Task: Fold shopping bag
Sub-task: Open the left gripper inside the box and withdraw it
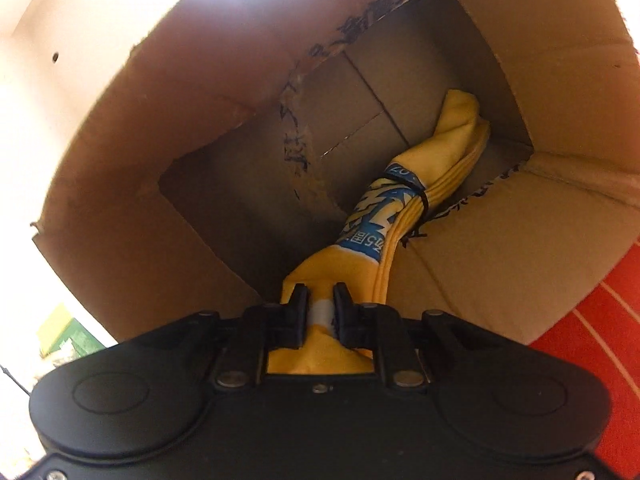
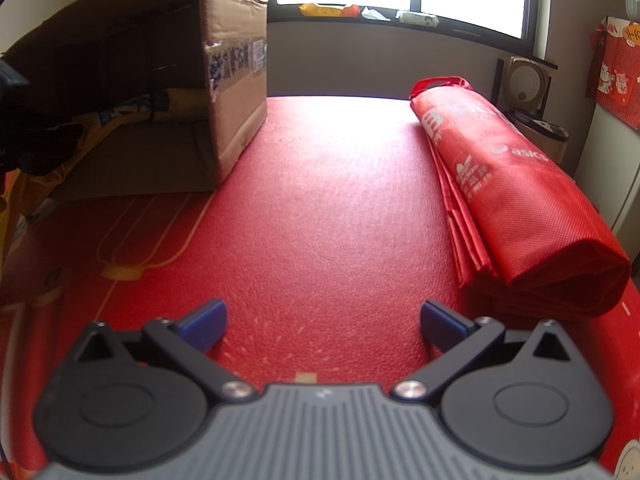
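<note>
A rolled yellow shopping bag with blue print and a black band around its middle reaches into an open cardboard box lying on its side. My left gripper is shut on the bag's near end, at the box's mouth. In the right wrist view the same box stands at the left, with the yellow bag dim inside it. My right gripper hovers open over the red table, nothing between its blue pads. A folded red shopping bag lies at the right.
The box's flaps spread onto the red mat around its mouth. Behind the table a window sill holds several small packets. A round appliance and a red hanging stand at the far right.
</note>
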The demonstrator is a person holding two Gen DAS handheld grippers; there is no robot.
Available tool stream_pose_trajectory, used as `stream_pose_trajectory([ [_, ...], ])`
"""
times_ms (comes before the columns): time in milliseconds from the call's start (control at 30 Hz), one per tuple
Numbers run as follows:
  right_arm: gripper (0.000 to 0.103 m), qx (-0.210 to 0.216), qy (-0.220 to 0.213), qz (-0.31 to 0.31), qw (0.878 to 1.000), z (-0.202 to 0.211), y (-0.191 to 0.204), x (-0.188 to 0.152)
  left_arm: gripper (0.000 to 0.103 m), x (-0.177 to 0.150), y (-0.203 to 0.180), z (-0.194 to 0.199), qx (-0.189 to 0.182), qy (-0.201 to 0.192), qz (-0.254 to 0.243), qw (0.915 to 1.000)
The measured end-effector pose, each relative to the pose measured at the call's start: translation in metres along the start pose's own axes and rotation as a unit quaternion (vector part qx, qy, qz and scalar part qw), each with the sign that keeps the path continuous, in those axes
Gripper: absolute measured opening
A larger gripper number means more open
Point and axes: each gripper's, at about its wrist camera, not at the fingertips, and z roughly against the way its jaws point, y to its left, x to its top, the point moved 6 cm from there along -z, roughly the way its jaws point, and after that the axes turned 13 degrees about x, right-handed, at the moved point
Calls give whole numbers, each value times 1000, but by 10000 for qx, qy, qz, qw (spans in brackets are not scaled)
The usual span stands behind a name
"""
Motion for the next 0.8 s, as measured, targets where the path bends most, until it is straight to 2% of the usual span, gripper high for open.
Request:
stream_pose_trajectory([
  [33, 102, 0, 0, 0, 10000, 0, 0, 0, 16, 1, -2, -1, 42, -16, 9, 10000],
  [100, 102, 2, 0, -3, 10000, 1, 0, 0, 28, 3, -5, -7, 125, -10, 54, 9999],
  [133, 102, 3, 0, -3, 10000, 1, 0, -1, 63, 5, -6, -4, 161, -47, 76, 9998],
  [167, 102, 3, 0, -3, 10000, 1, 1, -1, 103, 7, -8, -2, 156, -108, 92, 9998],
  [300, 102, 4, 1, -4, 10000, 2, 0, -1, 103, 14, -6, 26, -23, -475, 225, 9986],
  [567, 102, 9, 1, -11, 10000, 2, 1, -1, 103, 11, 25, 92, -706, -305, 995, 9921],
  [800, 102, 12, -1, -16, 10000, 2, 1, -2, 103, -6, 101, 169, -1077, -362, 1419, 9833],
])
